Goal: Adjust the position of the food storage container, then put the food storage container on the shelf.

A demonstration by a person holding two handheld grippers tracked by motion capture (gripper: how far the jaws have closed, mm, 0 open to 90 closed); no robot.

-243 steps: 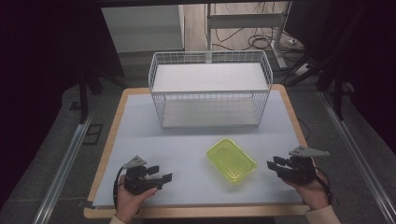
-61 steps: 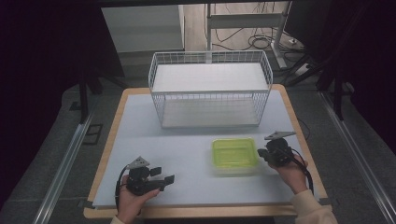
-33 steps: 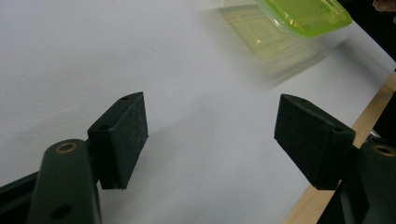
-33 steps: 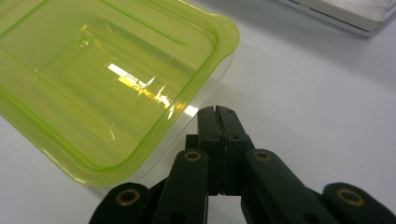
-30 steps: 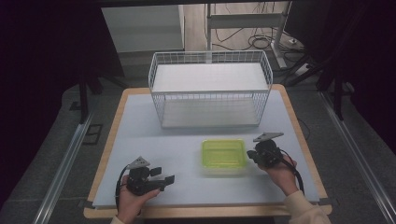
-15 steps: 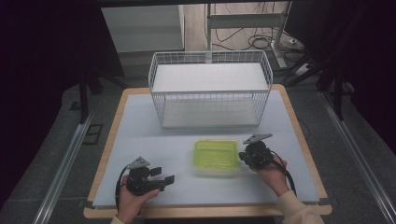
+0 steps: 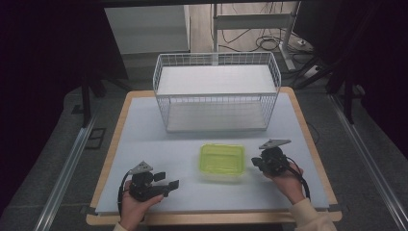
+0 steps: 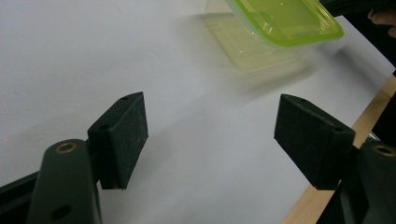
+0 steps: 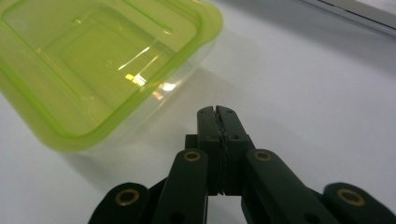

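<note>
A clear plastic box with a lime-green lid (image 7: 222, 161) lies flat on the white table, in front of the wire basket. My right gripper (image 7: 257, 163) is at the box's right edge with its jaws pressed together on nothing. In the right gripper view the shut tips (image 9: 217, 112) sit just off the corner of the box (image 9: 93, 70), close to its wall. My left gripper (image 7: 171, 182) rests near the table's front left, open and empty, well left of the box. The left gripper view has the box (image 8: 275, 28) beyond its spread pads (image 8: 122, 135).
A white wire basket (image 7: 216, 94) stands at the back middle of the table (image 7: 144, 139), open at the top. The table's wooden rim (image 7: 308, 130) runs round the white top. Cables and desk legs (image 7: 269, 29) lie on the floor behind.
My right gripper, shut, has moved left across the table, and the box has slid left with it and turned square to the table edge. The left gripper has stayed put.
</note>
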